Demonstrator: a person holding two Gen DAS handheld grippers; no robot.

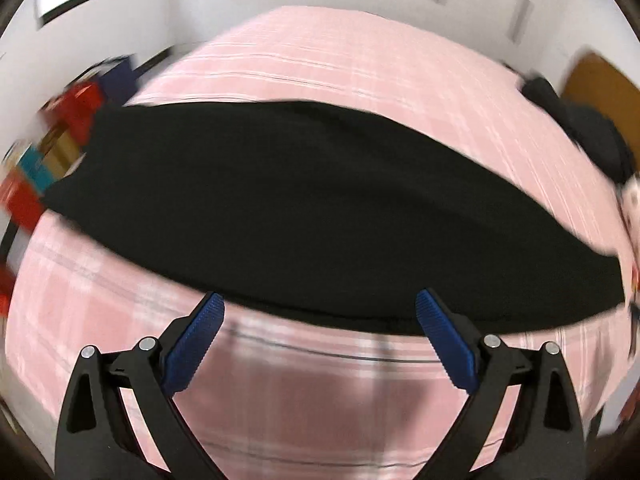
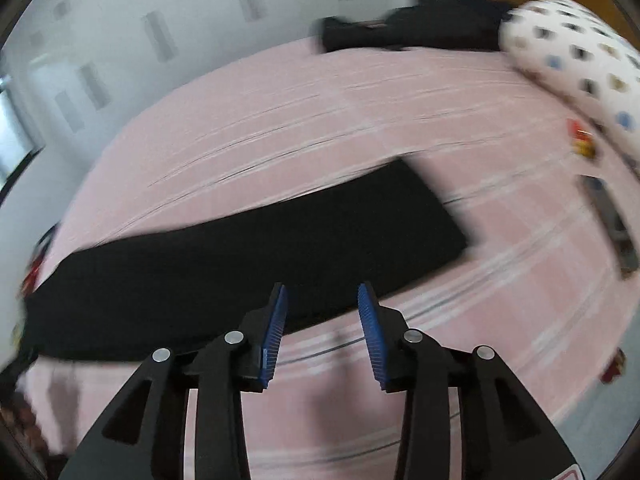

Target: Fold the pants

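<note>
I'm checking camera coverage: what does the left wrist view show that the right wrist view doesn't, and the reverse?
Only the left wrist view shows the stack of colourful boxes beyond the bed's edge. Only the right wrist view shows the polka-dot pillow and the dark remote-like object, blurred. Both share the pink plaid bedsheet, the black pants lying in a long band, a second dark garment, and open, empty tongs.
</note>
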